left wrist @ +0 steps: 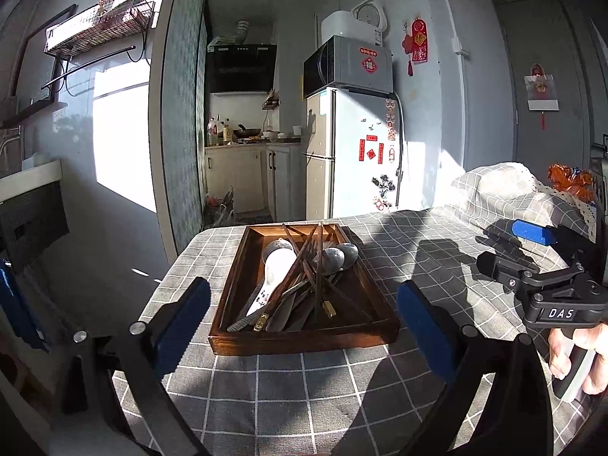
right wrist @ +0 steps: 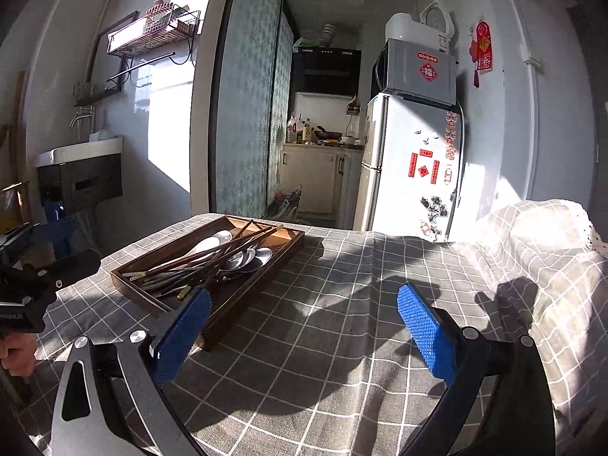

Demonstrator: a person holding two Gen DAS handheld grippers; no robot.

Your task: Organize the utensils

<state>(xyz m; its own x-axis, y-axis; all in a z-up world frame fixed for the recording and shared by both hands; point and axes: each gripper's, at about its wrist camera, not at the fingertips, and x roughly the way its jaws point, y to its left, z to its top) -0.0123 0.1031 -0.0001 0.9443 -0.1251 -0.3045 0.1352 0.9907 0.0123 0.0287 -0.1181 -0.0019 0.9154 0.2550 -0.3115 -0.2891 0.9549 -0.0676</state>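
- Utensils piled crosswise in the wooden tray (left wrist: 304,336), so individual pieces hard to separate: dark chopsticks (left wrist: 307,258), a white ceramic spoon (left wrist: 275,269), metal spoons (left wrist: 340,256), flat handles lower down too tangled to name.
- Lower part of the tray cut off in the right wrist view behind the left blue pad of the right gripper (right wrist: 304,315).
- Right gripper body seen only partly at the right edge of the left wrist view, the hand (left wrist: 577,357) below it cropped by the frame.
- Left gripper (left wrist: 304,313) held with fingers wide apart, nothing between them, the tray framed in the gap at frame centre.
- Right gripper likewise spread wide and holding nothing, over bare cloth in the lower middle of its own view.
- Tray sitting at centre of the left wrist view, left of centre in the right wrist view, on the checked grey tablecloth (right wrist: 342,361) of the worktop.
- Cloth bunched over a hump at right (right wrist: 532,235); strong sunlight and hard shadows across it.
- Behind: white fridge (right wrist: 410,167) with red stickers, microwave (right wrist: 418,72) on top, kitchen nook at centre, wire shelf (right wrist: 152,34) upper left, sink (right wrist: 83,155) at left.
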